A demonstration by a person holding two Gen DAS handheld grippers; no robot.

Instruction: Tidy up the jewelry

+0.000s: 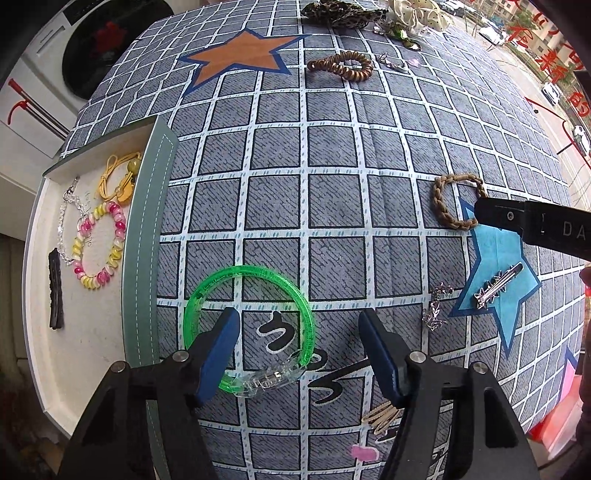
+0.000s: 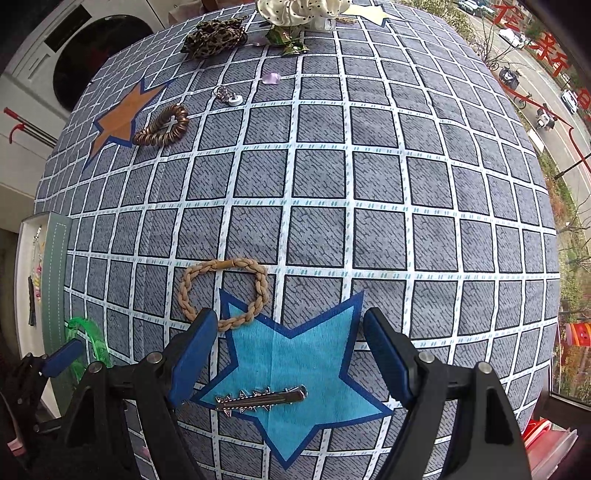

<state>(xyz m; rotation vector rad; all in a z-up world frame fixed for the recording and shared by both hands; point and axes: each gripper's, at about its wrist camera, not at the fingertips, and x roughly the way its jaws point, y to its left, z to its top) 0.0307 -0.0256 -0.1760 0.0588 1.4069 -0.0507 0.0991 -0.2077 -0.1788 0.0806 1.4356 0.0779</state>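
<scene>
A green translucent bangle (image 1: 251, 328) lies on the checked tablecloth (image 1: 332, 166). My left gripper (image 1: 299, 325) is open above it, its left finger inside the ring. The white jewelry tray (image 1: 40, 280) at the left holds a pink-yellow bead bracelet (image 1: 99, 245), a yellow cord (image 1: 118, 177), a silver chain (image 1: 66, 218) and a black clip (image 1: 56, 291). My right gripper (image 2: 290, 326) is open over a silver hair clip (image 2: 262, 398) on a blue star (image 2: 295, 365), beside a braided tan hair tie (image 2: 223, 291). The bangle also shows at the left of the right wrist view (image 2: 86, 339).
A brown coil hair tie (image 1: 341, 65), leopard scrunchie (image 1: 340, 13), white polka-dot scrunchie (image 1: 417, 11) and small charms (image 1: 393, 61) lie at the far edge. A silver charm (image 1: 436, 306) and tan bobby pins (image 1: 380, 415) lie near my left gripper. A washing machine (image 1: 107, 40) stands behind.
</scene>
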